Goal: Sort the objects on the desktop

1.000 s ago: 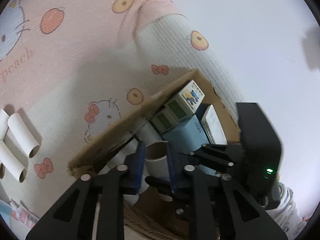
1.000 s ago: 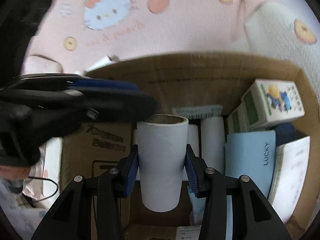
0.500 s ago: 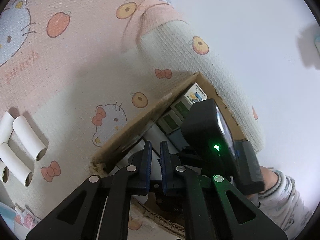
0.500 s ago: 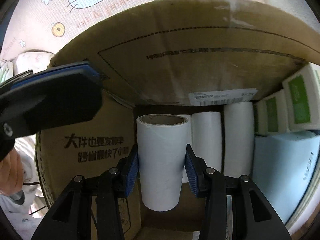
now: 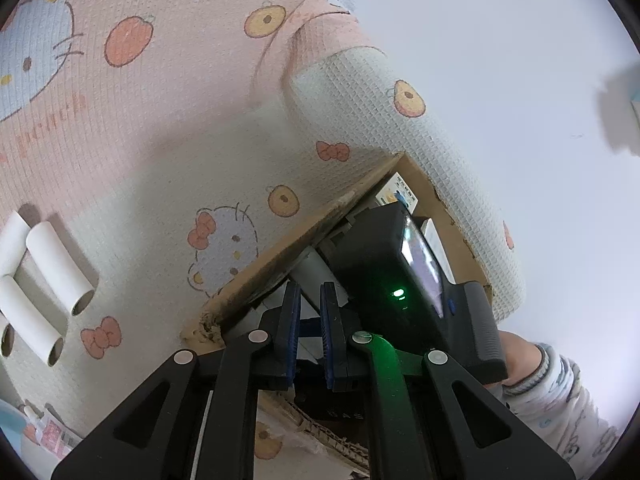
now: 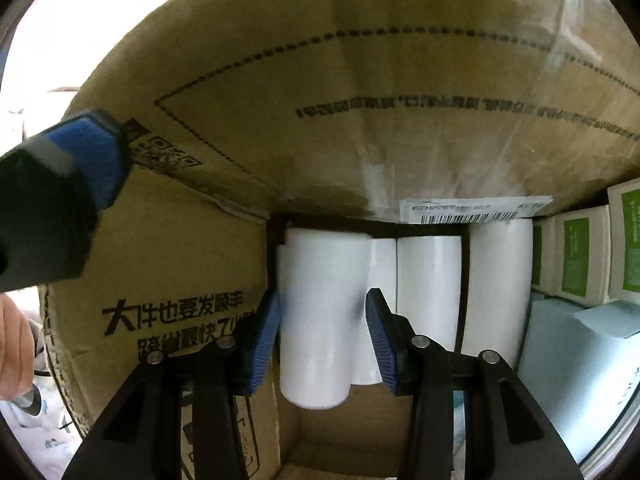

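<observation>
From the left wrist view, loose white paper tubes lie side by side on the patterned mat at the far left, well apart from the cardboard box, something the right wrist view cannot see. Moving right, the left gripper hovers at the box's torn near corner with its jaws pressed nearly together and nothing between them. Beyond it the black body of the right gripper, with a green light, reaches down into the box, a patterned sleeve behind it. The right wrist view looks inside the box: at its left edge the left gripper's blue pad shows against a printed flap. In the middle the right gripper is pinching a white paper tube, lowered among other white tubes; whether it rests on the box floor is hard to tell. Further right stand green-labelled cartons and a pale blue box.
</observation>
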A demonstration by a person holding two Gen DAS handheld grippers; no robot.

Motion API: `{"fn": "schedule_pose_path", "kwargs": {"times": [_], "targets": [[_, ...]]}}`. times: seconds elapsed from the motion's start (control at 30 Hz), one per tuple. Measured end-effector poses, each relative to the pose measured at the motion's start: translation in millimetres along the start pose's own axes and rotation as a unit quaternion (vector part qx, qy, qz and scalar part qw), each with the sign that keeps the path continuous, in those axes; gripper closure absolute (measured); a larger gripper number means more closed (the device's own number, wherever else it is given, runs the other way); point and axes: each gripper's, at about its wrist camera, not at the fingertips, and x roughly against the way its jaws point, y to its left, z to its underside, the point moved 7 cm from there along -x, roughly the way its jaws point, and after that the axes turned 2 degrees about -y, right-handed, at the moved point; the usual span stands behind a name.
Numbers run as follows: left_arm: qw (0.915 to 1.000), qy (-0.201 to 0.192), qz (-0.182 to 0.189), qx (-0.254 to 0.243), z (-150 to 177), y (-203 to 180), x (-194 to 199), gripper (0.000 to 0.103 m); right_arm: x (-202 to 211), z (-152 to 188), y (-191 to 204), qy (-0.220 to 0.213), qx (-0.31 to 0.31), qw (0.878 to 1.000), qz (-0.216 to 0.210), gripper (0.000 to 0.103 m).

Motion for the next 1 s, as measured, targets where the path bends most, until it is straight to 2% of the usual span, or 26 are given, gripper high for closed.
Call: {"fn": "schedule_pose_path", "kwargs": {"times": [0.1,0.23,0.27,0.5,0.53,0.57,0.63,0.83,1.0], "targets": [[0.9999,-0.001,0.008,0.010,0.6,1.8,0.9,0.088,8.8,1.5,-1.1,-0.008,-0.011,1.000,-0.004,0.061],[0.9999,-0.012,0.012,0.001,1.2,-2.2,7.1,0.063,30.6,6.6,-2.9,-0.033,-0.017,0.999,0.015,0.061],[0.9998,-0.012,0.013,-0.001,0.9,-3.5,7.9,0.060,38.8,9.2,-1.7,-0.041,-0.015,0.999,0.023,0.061],[0.9992,-0.020,0.033,-0.010,4.5,-13.9,14.4,0.060,73.4,26.9,8.0,-0.054,-0.016,0.996,0.064,0.061],[0.9991,-0.017,0.037,-0.014,5.9,-15.5,14.5,0.066,76.9,28.8,10.2,-0.057,-0.013,0.996,0.069,0.061],[0.9990,-0.015,0.040,-0.015,7.1,-15.8,15.1,0.079,80.3,30.8,12.8,-0.060,-0.008,0.995,0.075,0.061],[0.9993,-0.019,0.030,-0.014,9.2,-14.7,17.2,0.095,90.2,27.8,9.6,-0.064,0.003,0.994,0.088,0.061],[0.9983,-0.049,0.015,-0.027,12.0,-10.3,30.2,0.097,117.3,22.5,12.8,-0.103,0.015,0.989,0.101,0.061],[0.9968,-0.074,0.016,-0.025,13.0,-3.2,48.0,0.097,112.9,19.1,25.2,-0.126,0.036,0.984,0.122,0.061]]}}
